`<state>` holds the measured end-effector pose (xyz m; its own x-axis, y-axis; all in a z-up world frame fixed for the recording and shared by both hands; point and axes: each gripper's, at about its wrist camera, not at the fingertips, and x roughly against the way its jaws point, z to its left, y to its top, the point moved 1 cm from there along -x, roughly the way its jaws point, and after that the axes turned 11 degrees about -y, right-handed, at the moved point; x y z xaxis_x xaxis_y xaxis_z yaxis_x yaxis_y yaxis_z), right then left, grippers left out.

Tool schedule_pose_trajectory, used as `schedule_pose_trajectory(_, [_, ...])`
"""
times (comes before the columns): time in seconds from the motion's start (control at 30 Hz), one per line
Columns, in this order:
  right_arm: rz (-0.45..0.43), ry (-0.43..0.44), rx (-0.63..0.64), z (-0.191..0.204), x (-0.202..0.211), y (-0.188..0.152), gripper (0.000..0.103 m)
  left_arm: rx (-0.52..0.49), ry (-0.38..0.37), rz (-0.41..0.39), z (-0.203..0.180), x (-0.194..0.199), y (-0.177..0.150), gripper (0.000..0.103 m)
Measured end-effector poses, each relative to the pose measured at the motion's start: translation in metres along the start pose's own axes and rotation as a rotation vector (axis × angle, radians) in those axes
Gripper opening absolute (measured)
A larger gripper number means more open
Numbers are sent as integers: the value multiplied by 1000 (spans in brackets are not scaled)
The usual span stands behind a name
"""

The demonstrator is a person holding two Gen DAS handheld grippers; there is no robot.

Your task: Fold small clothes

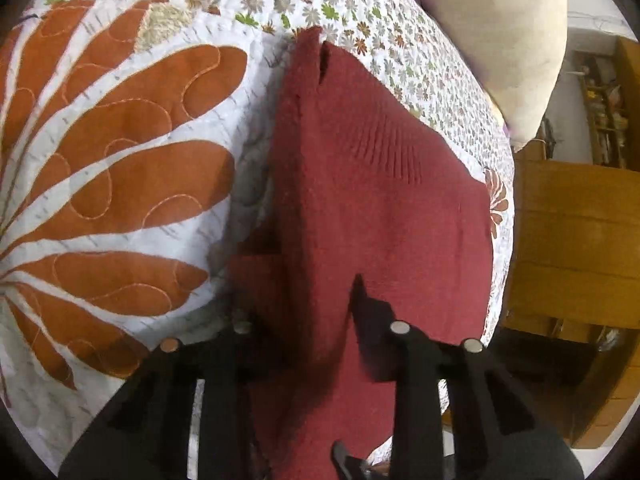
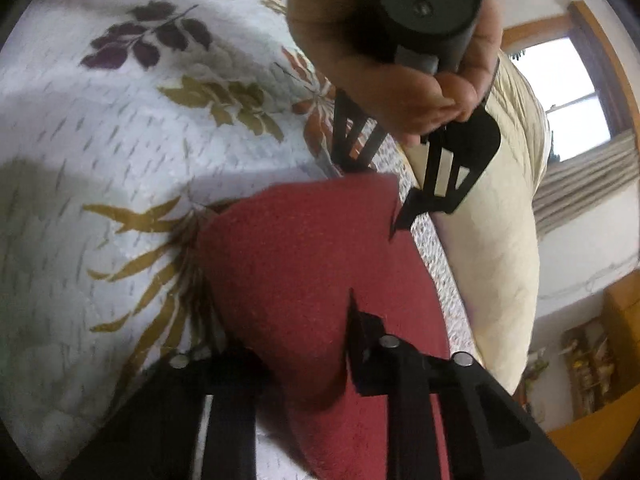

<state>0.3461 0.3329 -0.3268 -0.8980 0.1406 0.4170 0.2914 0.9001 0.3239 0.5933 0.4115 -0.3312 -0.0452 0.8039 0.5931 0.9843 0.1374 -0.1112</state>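
A dark red knit garment [image 1: 360, 184] hangs lifted over the quilted floral bedspread [image 1: 120, 160]. In the left wrist view my left gripper [image 1: 308, 296] is shut on its near edge, and the cloth bunches between the black fingers. The right wrist view shows my right gripper [image 2: 296, 320] shut on another edge of the red garment [image 2: 300, 248]. Beyond it, a hand [image 2: 400, 92] holds my left gripper [image 2: 380, 196], which is clamped on the far corner. The garment stretches between the two grippers, and its underside is hidden.
A cream pillow [image 1: 500, 40] [image 2: 492, 248] lies along the bed's right side. Wooden furniture [image 1: 572, 240] stands past the bed edge. A window [image 2: 560, 88] with a curtain is on the wall. The bedspread [image 2: 120, 140] spreads out to the left.
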Motion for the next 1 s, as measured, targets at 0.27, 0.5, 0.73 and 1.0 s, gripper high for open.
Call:
schedule_pose_trajectory(0.27, [20, 51, -152, -45, 12, 3, 17, -30, 54, -25, -35, 17, -1, 20])
schedule_pose_trajectory(0.5, [40, 80, -288, -94, 12, 4, 17, -72, 103, -38, -79, 25, -2, 20])
schedule_pose_trajectory(0.73, [40, 83, -382, -128, 22, -4, 17, -119, 160, -41, -123, 29, -5, 19])
schedule_pose_trajectory(1.0, [52, 108, -499, -162, 29, -16, 17, -147, 216, -50, -161, 28, -10, 19])
